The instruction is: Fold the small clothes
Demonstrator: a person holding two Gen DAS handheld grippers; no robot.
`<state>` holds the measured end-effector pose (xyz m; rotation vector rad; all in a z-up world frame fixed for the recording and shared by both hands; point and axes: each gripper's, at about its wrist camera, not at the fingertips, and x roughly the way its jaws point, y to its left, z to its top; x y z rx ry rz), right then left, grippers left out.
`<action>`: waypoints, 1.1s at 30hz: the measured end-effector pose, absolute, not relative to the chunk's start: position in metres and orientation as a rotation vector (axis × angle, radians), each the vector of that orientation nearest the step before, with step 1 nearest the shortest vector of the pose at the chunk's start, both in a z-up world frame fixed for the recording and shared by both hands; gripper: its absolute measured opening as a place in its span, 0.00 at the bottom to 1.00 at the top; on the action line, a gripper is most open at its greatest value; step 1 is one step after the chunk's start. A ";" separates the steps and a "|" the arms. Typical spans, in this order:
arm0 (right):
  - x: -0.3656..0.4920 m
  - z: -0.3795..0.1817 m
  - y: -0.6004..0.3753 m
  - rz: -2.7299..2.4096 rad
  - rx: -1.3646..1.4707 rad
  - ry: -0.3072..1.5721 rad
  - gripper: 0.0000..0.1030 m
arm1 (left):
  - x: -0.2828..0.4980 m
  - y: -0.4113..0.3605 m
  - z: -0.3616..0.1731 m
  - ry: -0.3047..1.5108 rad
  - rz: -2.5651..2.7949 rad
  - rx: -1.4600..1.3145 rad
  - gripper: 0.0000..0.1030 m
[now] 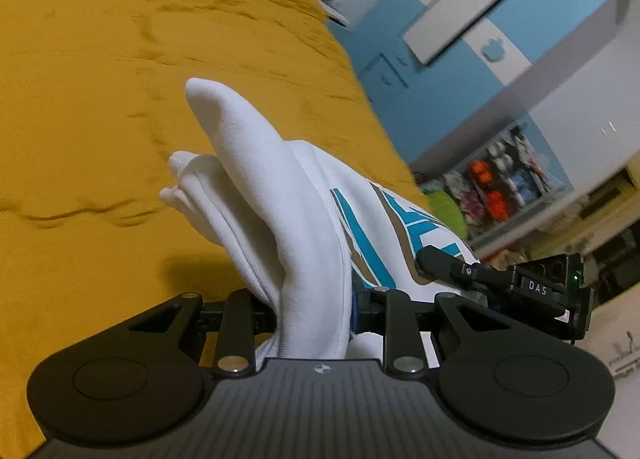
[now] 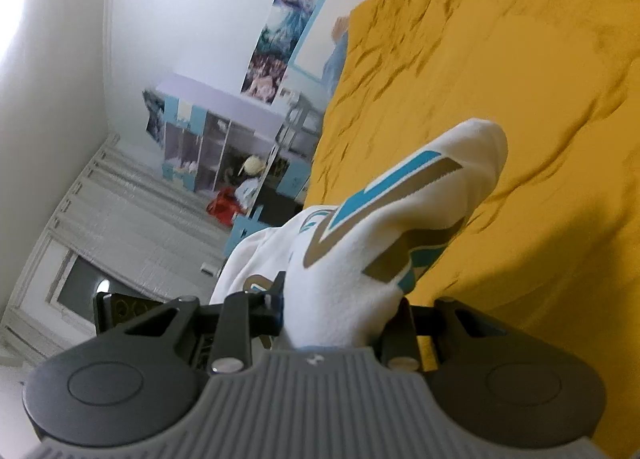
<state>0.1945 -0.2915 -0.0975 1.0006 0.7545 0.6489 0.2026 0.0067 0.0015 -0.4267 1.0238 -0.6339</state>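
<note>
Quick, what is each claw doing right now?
Left claw: closed on the white garment.
Right claw: closed on the same white garment.

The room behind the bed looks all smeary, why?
Left wrist view: the blue cupboards are streaked with motion blur, while the white garment looks sharp. Right wrist view: the wall posters blur too, and fisheye bends the yellow bedspread.
</note>
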 end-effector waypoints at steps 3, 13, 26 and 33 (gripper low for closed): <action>0.189 -0.089 -0.340 0.594 0.978 0.760 0.23 | 0.218 -0.041 -0.001 1.050 -0.691 -0.402 0.29; 0.217 -0.064 -0.481 0.497 0.889 0.745 0.24 | 0.258 -0.142 -0.010 1.086 -0.759 -0.468 0.28; 0.183 -0.265 -0.609 0.280 1.334 1.157 0.31 | 0.268 -0.161 -0.208 1.697 -0.694 -0.743 0.38; 0.147 -0.241 -0.621 0.243 1.296 1.030 0.42 | 0.247 -0.129 -0.202 1.673 -0.831 -0.676 0.56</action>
